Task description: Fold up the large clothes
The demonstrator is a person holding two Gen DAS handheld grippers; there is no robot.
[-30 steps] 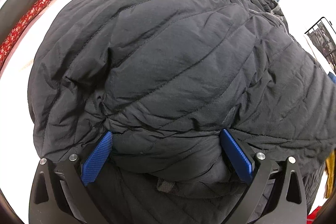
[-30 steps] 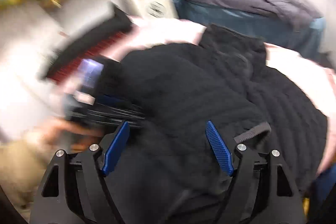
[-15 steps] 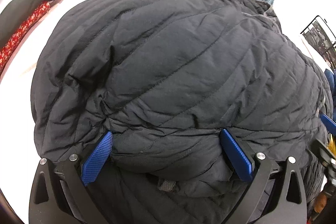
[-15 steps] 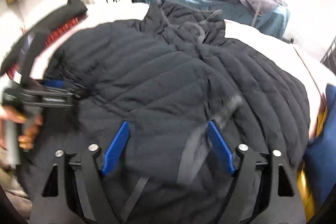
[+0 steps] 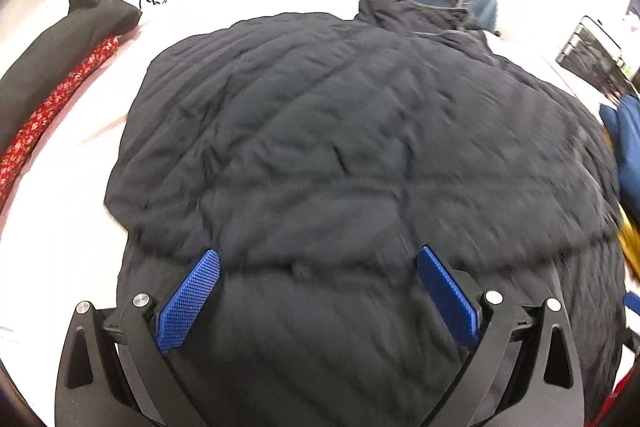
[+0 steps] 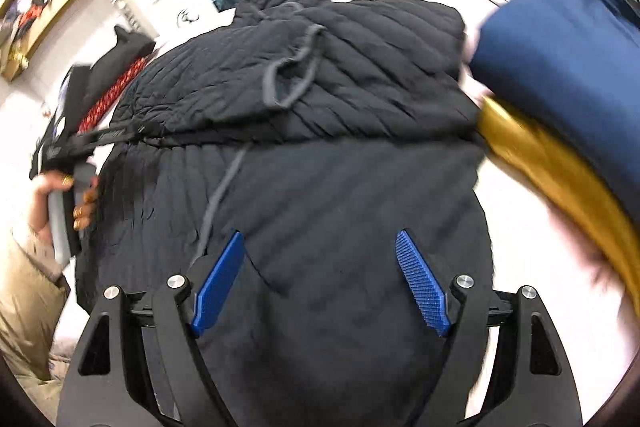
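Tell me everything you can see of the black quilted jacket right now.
The black quilted jacket is a puffy, stitched-channel garment of matte fabric, spread over the white bed surface. One part is folded over the lower body, its edge running straight across. The collar lies at the far end, with a grey drawcord loop on top. The left gripper and right gripper hover over its near part, jaws apart, pinching nothing. A folded navy and mustard pile adjoins its right edge.
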